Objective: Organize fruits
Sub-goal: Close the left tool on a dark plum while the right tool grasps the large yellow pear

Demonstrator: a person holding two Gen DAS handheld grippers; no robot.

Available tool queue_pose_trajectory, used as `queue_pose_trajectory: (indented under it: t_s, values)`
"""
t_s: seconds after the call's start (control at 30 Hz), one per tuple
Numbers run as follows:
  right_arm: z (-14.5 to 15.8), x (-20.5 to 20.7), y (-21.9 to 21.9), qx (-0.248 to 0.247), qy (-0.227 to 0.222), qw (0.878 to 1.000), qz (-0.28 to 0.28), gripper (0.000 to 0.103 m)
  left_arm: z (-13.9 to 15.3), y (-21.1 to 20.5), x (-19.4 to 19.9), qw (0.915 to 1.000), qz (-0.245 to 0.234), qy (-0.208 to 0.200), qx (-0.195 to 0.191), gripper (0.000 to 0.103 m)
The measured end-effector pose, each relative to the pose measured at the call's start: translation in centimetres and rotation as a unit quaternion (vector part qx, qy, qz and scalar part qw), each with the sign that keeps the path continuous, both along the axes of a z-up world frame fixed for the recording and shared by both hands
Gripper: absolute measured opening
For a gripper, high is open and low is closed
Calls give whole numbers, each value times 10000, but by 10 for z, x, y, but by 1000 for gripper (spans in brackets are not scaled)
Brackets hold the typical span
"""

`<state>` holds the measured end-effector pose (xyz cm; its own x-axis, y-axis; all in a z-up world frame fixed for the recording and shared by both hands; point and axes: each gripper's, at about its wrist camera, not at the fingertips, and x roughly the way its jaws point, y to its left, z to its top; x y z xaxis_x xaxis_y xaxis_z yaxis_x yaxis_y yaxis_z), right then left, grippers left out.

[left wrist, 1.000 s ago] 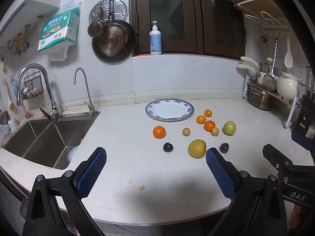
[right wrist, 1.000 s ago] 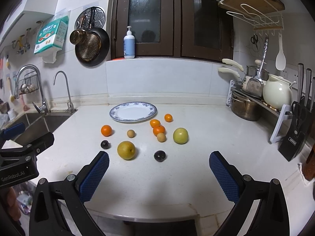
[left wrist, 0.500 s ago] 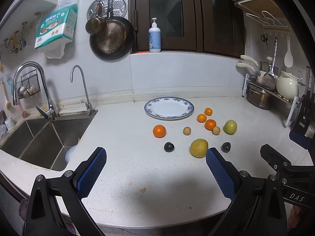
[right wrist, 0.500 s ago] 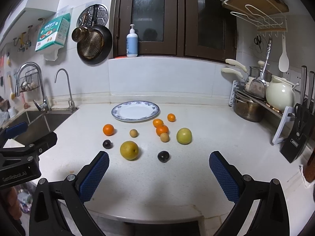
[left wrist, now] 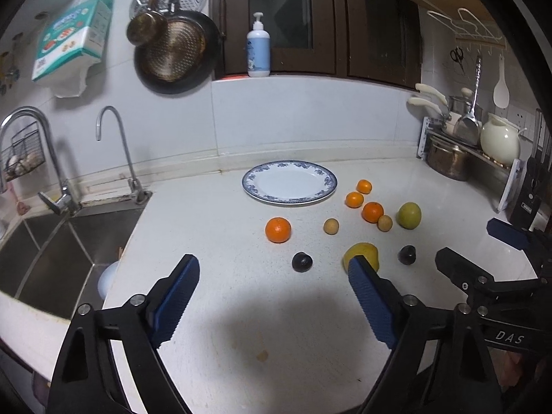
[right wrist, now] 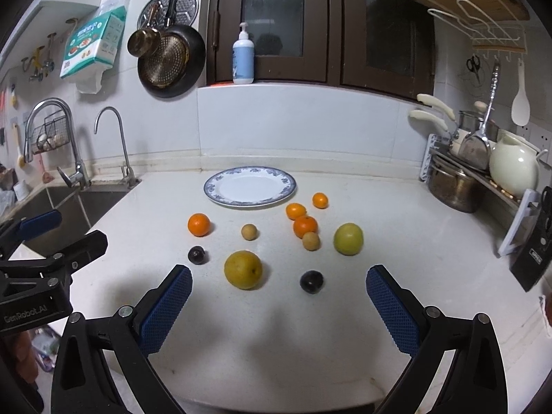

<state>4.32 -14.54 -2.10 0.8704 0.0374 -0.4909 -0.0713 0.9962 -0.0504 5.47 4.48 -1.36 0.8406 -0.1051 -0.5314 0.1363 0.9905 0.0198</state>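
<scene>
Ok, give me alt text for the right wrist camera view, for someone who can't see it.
An open right hand-held gripper hovers over a white counter scattered with fruit: four oranges, a large yellow fruit, a green one, two small tan ones and two dark plums. Behind them sits an empty blue-rimmed plate, with a sink at left.

Bare counter [right wrist: 276, 345] lies before both tools; scattered fruit crowds the way to the plate [right wrist: 249, 186].

"DAS" on right hand-held gripper [right wrist: 277, 296]; "GenRobot.AI" on left hand-held gripper [left wrist: 274, 289]
</scene>
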Motion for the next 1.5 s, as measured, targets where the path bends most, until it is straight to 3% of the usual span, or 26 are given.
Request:
queue_pose_trajectory:
  t_s: [0.43, 0.83, 1.2, 1.5]
  values:
    - [-27, 56, 18, 100, 570, 9983, -50, 91, -29, 0, 65, 9930, -1061, 448, 258, 69]
    - [-64, 94, 21, 119, 1270, 9918, 89, 77, -70, -17, 110, 9716, -2093, 911, 620, 54]
    - [-85, 114, 27, 174, 1665, 9856, 223, 67, -94, -27, 137, 9577, -2434, 1416, 594, 45]
    - [-94, 122, 31, 306, 1813, 9822, 374, 54, -104, -33, 149, 9505, -2536, 1726, 498, 31]
